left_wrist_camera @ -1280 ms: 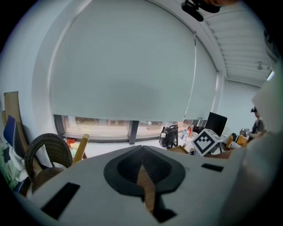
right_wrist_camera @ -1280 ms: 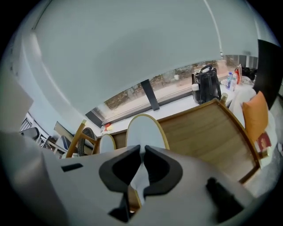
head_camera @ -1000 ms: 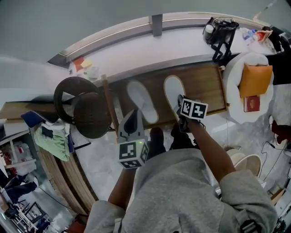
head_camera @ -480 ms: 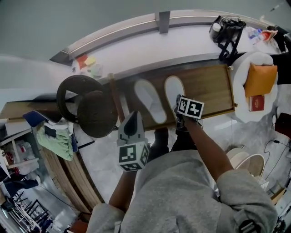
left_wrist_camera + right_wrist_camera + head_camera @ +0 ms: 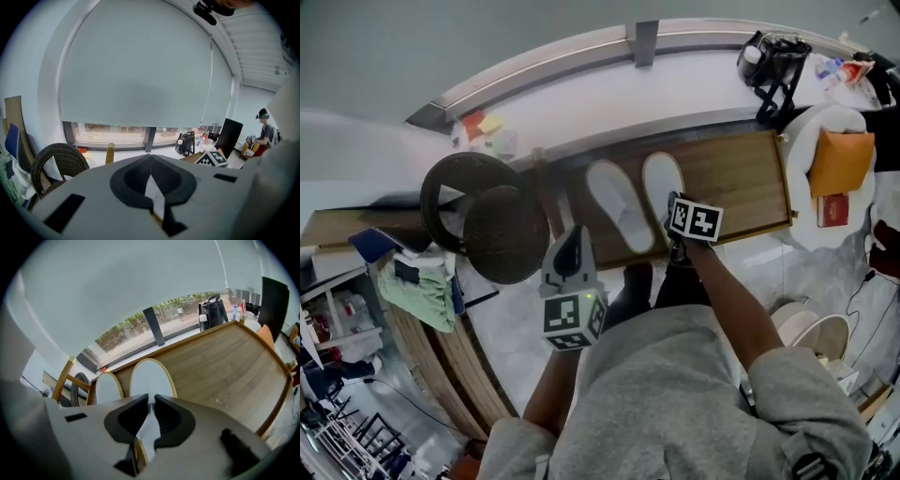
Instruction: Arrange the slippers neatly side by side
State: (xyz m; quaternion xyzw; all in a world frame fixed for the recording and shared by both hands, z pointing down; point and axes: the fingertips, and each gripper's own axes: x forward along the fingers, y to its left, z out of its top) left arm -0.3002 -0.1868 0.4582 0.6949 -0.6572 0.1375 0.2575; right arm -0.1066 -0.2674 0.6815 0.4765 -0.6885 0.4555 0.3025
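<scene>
At the wooden board (image 5: 741,178), right tongs (image 5: 150,401) grip one slipper (image 5: 151,376); left tongs (image 5: 151,161) closed.

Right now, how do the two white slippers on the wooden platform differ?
The right slipper is pinched at its heel end in the right gripper's jaws; the left slipper lies ungripped. The right slipper runs nearly straight ahead; the left slipper slants, its toe leaning left. Both are white with a tan edge, look alike in size and lie flat on the wooden platform.
</scene>
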